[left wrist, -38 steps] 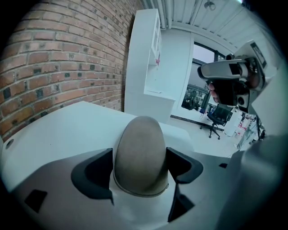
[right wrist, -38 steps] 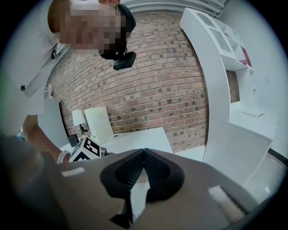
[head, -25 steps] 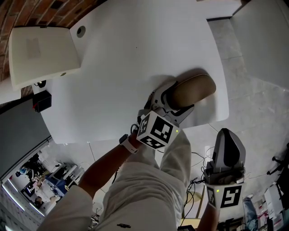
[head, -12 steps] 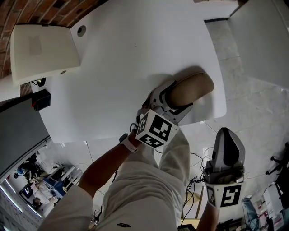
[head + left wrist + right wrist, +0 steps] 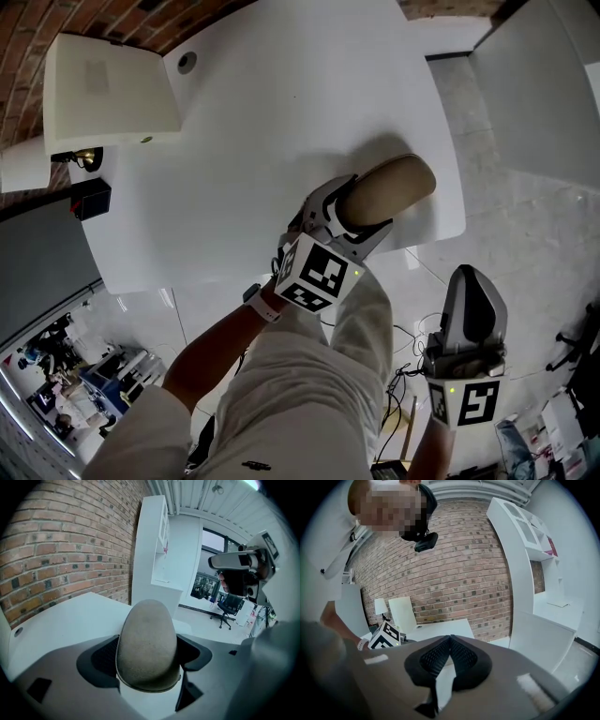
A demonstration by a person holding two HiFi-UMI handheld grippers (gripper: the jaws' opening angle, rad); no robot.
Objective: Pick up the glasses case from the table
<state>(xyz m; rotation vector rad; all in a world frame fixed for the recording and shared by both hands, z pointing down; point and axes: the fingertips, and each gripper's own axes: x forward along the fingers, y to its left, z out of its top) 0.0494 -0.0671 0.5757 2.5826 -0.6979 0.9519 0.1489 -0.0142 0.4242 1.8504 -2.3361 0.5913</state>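
The glasses case (image 5: 392,187) is a tan oval shell, held over the white table (image 5: 281,122) near its right front corner. My left gripper (image 5: 361,211) is shut on it, one dark pad on each side. In the left gripper view the case (image 5: 147,641) fills the gap in the left gripper (image 5: 147,656), its rounded end pointing away. Whether it still touches the tabletop I cannot tell. My right gripper (image 5: 472,281) hangs off the table, low at the right, over the floor. In its own view the right gripper (image 5: 450,641) is shut on nothing.
A white flat box (image 5: 108,94) sits at the table's back left, with a black box (image 5: 91,199) below it. A round hole (image 5: 187,62) is in the tabletop. A brick wall (image 5: 56,550) and a white shelf unit (image 5: 154,550) stand behind. The person's pale trousers (image 5: 300,394) are below.
The head view has shifted a little, so the table sits higher and further right. The left gripper stays shut on the case in nearly the same place. The right gripper has not moved.
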